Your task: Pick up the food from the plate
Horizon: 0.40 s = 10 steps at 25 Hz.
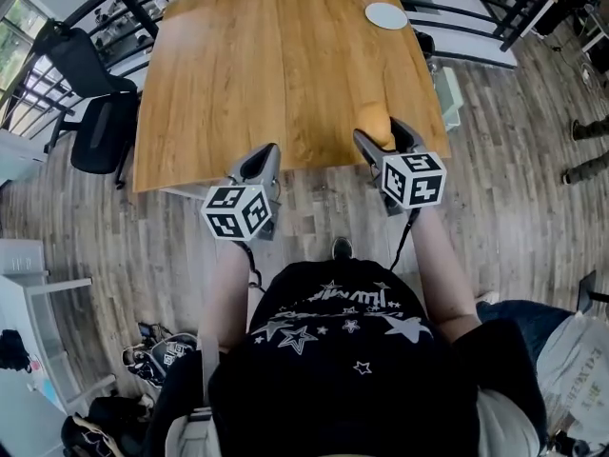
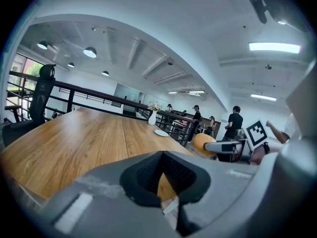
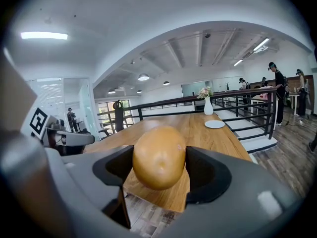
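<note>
Your right gripper (image 1: 378, 129) has its jaws clamped on the food (image 3: 158, 157), a smooth golden-brown lump, held over the bench's (image 1: 266, 65) near edge at about 5 o'clock. The white plate (image 1: 385, 15) sits bare at 1 o'clock, well apart, so the pick-up looks done, with nothing left on the plate. Your left gripper (image 1: 266, 152) has its jaws together, empty. No writing reads: only square markers, and your shirt's print is illegible.

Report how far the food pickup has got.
Done: the food is off the white plate, which looks bare at the far end of the table. In hand: the right gripper clamps it over the near edge; the left gripper is shut, empty. Left: nothing that shows.
</note>
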Available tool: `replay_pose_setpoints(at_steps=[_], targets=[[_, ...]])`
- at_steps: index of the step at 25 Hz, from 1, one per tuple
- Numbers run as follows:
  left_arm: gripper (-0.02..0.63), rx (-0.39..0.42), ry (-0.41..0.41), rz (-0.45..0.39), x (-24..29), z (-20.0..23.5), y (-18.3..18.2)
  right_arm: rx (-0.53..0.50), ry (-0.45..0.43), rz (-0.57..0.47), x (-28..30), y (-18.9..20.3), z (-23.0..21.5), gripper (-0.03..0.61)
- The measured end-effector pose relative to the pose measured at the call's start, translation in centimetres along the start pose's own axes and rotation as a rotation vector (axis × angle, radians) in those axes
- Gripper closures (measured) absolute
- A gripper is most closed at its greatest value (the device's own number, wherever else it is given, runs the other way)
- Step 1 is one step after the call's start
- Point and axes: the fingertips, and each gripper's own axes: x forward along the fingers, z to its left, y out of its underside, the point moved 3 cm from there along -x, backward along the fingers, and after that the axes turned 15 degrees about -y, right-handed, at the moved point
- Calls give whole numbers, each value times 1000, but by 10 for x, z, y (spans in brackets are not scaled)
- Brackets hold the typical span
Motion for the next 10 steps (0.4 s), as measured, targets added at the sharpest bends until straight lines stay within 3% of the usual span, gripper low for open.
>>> replay_pose_setpoints(at_steps=[10], targets=[[612,-3,22,0,-44,10,17,-3,22,-3,-18,17,44,247]])
